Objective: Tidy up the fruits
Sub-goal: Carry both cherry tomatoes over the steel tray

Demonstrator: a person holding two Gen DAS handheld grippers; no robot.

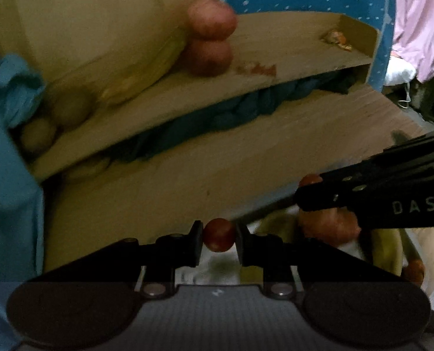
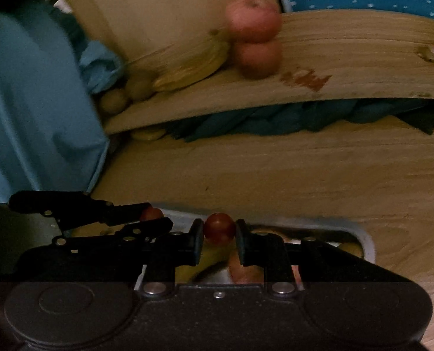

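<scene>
My left gripper (image 1: 219,235) is shut on a small red round fruit (image 1: 219,232), just above the near edge of a wooden table. My right gripper (image 2: 219,229) is likewise shut on a second small red fruit (image 2: 219,226). Each gripper shows in the other's view, the right gripper (image 1: 304,194) pinching its red fruit (image 1: 310,180) and the left gripper (image 2: 158,219) close beside it. On the raised wooden shelf (image 1: 290,46) sit two pink apples (image 1: 212,19), one on top of the other, next to a bunch of bananas (image 1: 140,79) and two brownish round fruits (image 1: 70,108).
Under the grippers a white tray (image 2: 366,242) holds an orange-pink fruit (image 1: 328,225) and a banana (image 1: 389,248). Dark teal cloth (image 1: 231,108) is stuffed under the shelf. A blue fabric (image 1: 6,175) hangs at left. Peel scraps (image 1: 336,39) lie at the shelf's right end.
</scene>
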